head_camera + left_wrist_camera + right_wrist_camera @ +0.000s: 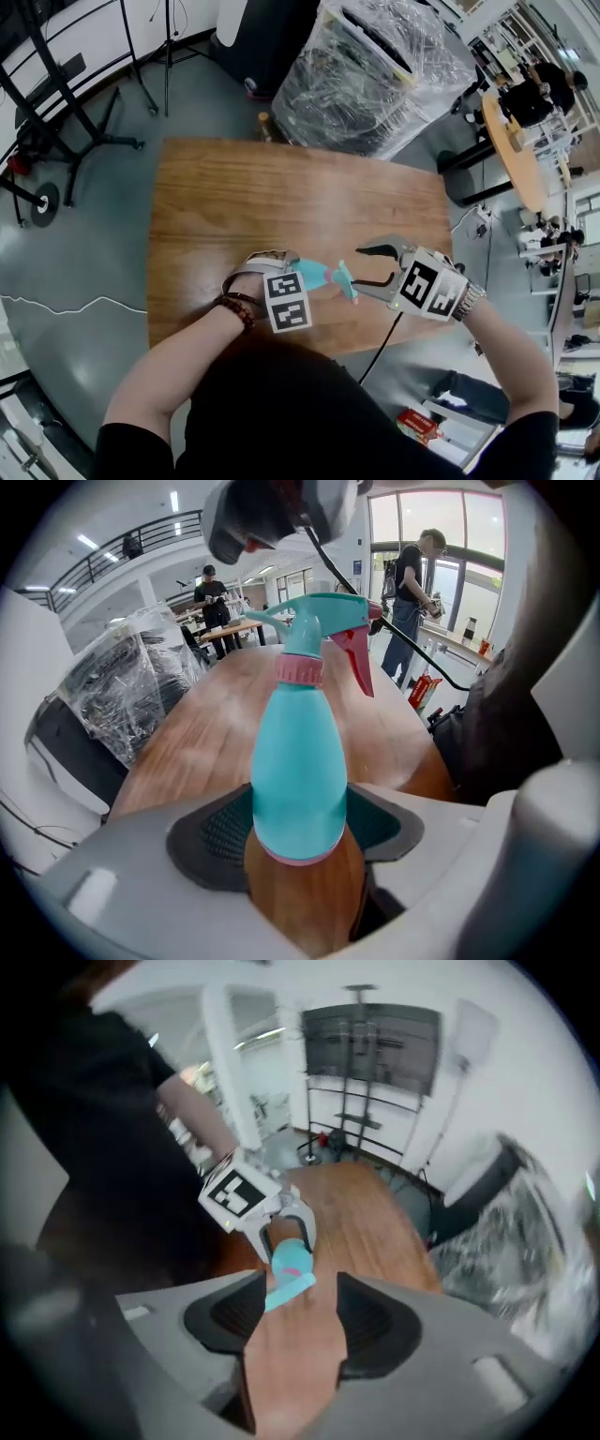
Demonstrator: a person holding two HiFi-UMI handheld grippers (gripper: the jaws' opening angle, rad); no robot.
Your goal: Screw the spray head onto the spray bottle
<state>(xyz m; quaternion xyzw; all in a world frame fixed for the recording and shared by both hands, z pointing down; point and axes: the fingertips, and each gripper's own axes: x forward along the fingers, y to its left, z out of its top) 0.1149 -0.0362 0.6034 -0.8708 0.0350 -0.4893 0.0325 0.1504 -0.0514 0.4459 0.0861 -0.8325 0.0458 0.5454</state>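
Note:
A teal spray bottle [314, 275] with a pink collar [298, 670] is held over the near edge of the wooden table [281, 187]. My left gripper [287, 270] is shut on its body [298, 771]. The teal spray head [319, 611] with a red trigger [356, 658] sits on the bottle's neck. Just right of the head, my right gripper [360, 267] stands open, apart from it. In the right gripper view the spray head [286, 1288] shows just beyond that gripper's [298, 1312] spread pads, and neither pad presses on it.
A plastic-wrapped crate [375, 75] stands behind the table's far right corner. Black stands [56, 141] are on the floor at the left. People sit at a round table [511, 141] far right. A red box [417, 424] lies on the floor near my right side.

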